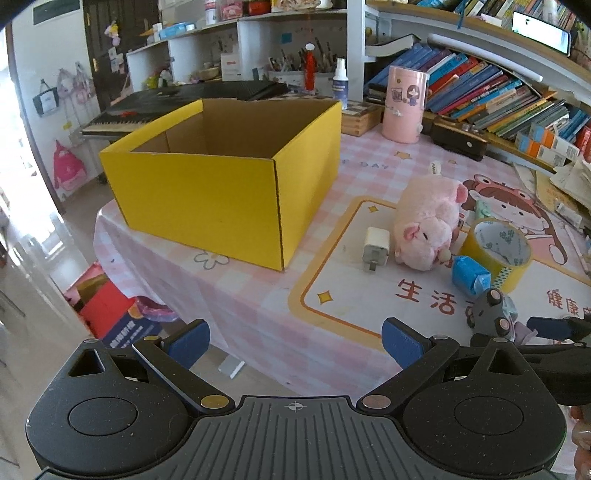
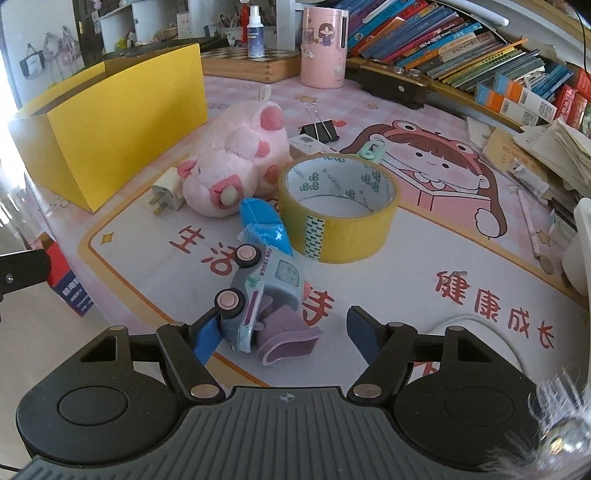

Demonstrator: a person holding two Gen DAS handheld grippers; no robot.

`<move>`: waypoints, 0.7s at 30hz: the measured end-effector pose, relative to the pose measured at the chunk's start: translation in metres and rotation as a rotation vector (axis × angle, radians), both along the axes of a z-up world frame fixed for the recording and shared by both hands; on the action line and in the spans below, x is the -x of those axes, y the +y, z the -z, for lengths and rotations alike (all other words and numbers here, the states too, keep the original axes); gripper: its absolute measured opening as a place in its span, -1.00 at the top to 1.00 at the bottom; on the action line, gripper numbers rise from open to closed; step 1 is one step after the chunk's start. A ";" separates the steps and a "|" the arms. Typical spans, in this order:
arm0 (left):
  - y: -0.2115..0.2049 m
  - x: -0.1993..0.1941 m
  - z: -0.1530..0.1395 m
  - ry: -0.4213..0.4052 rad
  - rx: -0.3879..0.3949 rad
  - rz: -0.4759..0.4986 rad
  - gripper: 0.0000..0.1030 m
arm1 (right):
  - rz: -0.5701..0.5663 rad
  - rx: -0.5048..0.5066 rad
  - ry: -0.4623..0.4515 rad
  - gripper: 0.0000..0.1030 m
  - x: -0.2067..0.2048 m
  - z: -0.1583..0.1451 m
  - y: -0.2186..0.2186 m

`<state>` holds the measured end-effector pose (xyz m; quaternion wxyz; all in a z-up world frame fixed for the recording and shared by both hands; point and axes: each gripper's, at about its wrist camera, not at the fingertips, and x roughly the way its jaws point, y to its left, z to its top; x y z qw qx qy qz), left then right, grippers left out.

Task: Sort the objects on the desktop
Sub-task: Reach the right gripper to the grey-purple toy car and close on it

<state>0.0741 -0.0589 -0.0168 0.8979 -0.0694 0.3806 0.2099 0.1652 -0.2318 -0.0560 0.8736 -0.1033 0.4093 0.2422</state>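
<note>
An open yellow cardboard box (image 1: pixel 221 192) stands at the table's left; it also shows in the right wrist view (image 2: pixel 110 122). Beside it lie a white charger plug (image 1: pixel 376 246), a pink plush pig (image 1: pixel 428 221), a blue packet (image 1: pixel 471 275), a yellow tape roll (image 1: pixel 498 254) and a toy truck (image 1: pixel 493 310). My left gripper (image 1: pixel 295 339) is open and empty, above the table's front edge. My right gripper (image 2: pixel 284 334) is open around the toy truck (image 2: pixel 266 291), which lies on its side; the left finger (image 2: pixel 205 336) touches it, the right finger stands apart.
A binder clip (image 2: pixel 319 131), a mint clip (image 2: pixel 371 147) and a pen (image 2: pixel 530 225) lie further back. A pink canister (image 2: pixel 323 48), spray bottle (image 2: pixel 255 31) and wooden chessboard box (image 2: pixel 251 64) stand at the back. Books (image 2: pixel 461 40) and papers (image 2: pixel 546 147) crowd the right side.
</note>
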 end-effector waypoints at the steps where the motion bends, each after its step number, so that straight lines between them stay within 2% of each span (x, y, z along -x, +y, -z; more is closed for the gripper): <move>1: -0.001 -0.001 0.000 0.002 0.000 0.001 -0.96 | -0.003 -0.004 0.002 -0.36 -0.001 0.000 0.000; 8: -0.005 -0.009 0.002 0.012 -0.003 0.017 -0.96 | -0.037 -0.032 0.010 -0.29 -0.005 0.002 0.001; 11: -0.008 -0.013 0.002 0.013 -0.010 0.027 -0.96 | -0.064 -0.041 0.005 0.06 -0.006 0.001 0.003; 17: -0.012 -0.023 0.002 0.016 -0.004 0.058 -0.95 | -0.058 -0.092 -0.041 0.07 -0.005 -0.013 -0.011; 21: -0.022 -0.037 0.006 0.024 0.020 0.119 -0.95 | -0.002 -0.102 -0.073 0.07 -0.007 -0.023 -0.030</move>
